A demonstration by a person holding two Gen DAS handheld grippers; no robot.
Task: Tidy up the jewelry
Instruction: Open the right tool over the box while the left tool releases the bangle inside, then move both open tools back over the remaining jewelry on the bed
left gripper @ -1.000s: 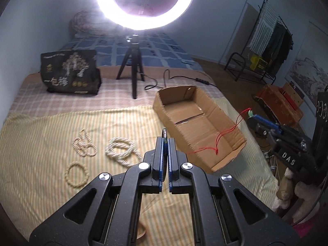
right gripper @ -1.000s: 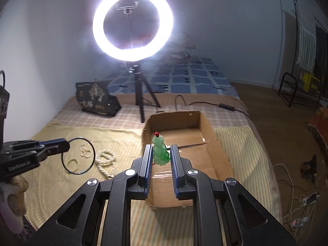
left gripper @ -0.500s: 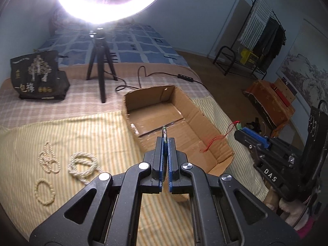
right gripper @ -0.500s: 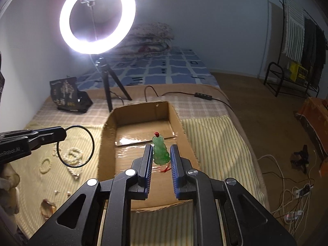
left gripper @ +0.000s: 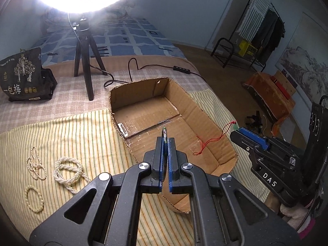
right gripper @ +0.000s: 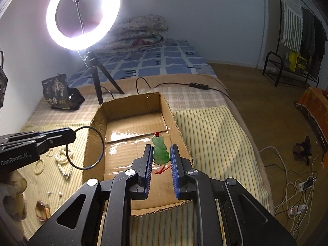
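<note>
Lit ring light (right gripper: 83, 14) on tripod (left gripper: 85, 61), black printed bag (left gripper: 24, 75) beside it.

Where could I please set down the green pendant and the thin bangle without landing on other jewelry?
The cardboard box floor is bare between its walls. The striped sheet right of the box is also free. It is crowded left of the box, where pearl strands and a bead bracelet lie.

White letters "DAS" stand on the black body of the right gripper (left gripper: 238, 132), off to the right of the left fingers. "GenRobot.AI" runs along the left gripper (right gripper: 70, 136), left of the right fingers. The black bag (left gripper: 24, 75), far left beyond them, carries "一包梅" (its smaller print is unreadable).
</note>
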